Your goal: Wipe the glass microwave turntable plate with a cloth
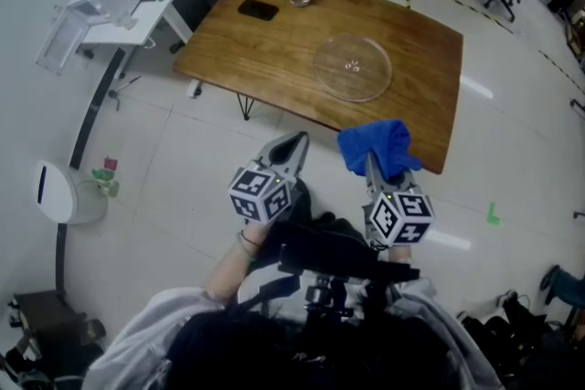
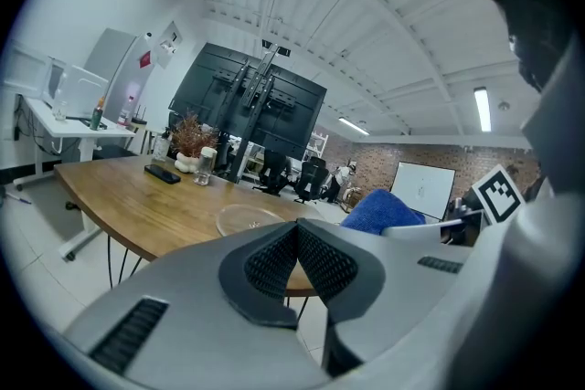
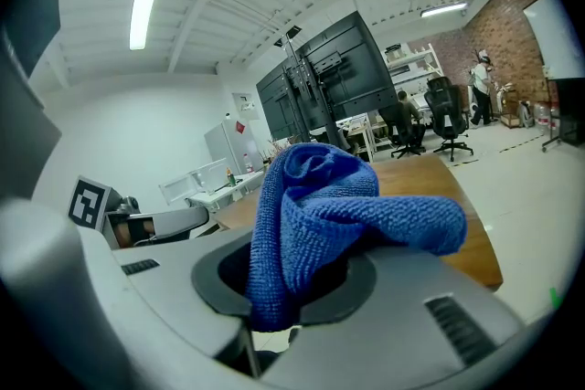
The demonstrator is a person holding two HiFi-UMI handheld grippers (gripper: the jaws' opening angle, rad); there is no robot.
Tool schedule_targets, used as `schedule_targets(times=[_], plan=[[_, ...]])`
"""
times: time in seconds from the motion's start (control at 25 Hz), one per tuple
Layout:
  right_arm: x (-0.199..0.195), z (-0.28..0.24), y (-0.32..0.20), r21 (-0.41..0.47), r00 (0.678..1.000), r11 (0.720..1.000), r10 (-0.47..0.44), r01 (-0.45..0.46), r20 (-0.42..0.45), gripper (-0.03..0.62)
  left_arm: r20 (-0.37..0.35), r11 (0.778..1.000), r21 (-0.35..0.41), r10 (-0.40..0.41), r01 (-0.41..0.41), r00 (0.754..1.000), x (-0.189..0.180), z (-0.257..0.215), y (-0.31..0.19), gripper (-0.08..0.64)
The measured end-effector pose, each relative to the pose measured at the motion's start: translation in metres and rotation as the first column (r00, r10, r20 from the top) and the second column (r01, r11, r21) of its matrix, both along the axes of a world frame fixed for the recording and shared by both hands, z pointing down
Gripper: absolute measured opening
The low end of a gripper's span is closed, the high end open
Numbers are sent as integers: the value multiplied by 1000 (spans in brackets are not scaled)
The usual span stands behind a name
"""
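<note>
Right gripper (image 1: 372,165) fingers pinching blue cloth (image 1: 379,144), left gripper (image 1: 296,142) fingers closed, empty, glass plate (image 1: 353,67) lying flat

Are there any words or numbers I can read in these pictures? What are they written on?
No words or numbers can be read anywhere.
Left marker cube: only black-and-white square patterns, no letters.
Right marker cube: the same kind of pattern, no letters.
Small red sign on the far pale panel: too small to read.
Whiteboard: faint marks, too blurred to read.
</note>
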State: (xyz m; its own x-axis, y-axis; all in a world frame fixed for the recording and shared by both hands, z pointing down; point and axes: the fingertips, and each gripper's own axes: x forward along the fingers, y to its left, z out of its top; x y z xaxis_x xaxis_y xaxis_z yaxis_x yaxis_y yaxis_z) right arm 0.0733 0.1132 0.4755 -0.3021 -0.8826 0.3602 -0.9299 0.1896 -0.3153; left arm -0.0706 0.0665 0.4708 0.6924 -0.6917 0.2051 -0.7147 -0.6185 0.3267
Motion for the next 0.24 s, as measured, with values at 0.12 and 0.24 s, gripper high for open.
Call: schedule_targets(times=[0.12,0.24], plan=[[-4,-1,3,-3,1000,1000,-6,6,-4,77,5,1000,-17,-20,20,1000,-6,2,2,8],[-7,-3,5,-7,1000,1000,-6,6,-2,77,5,999,-30,-31,31,1000,-12,2,4,8]])
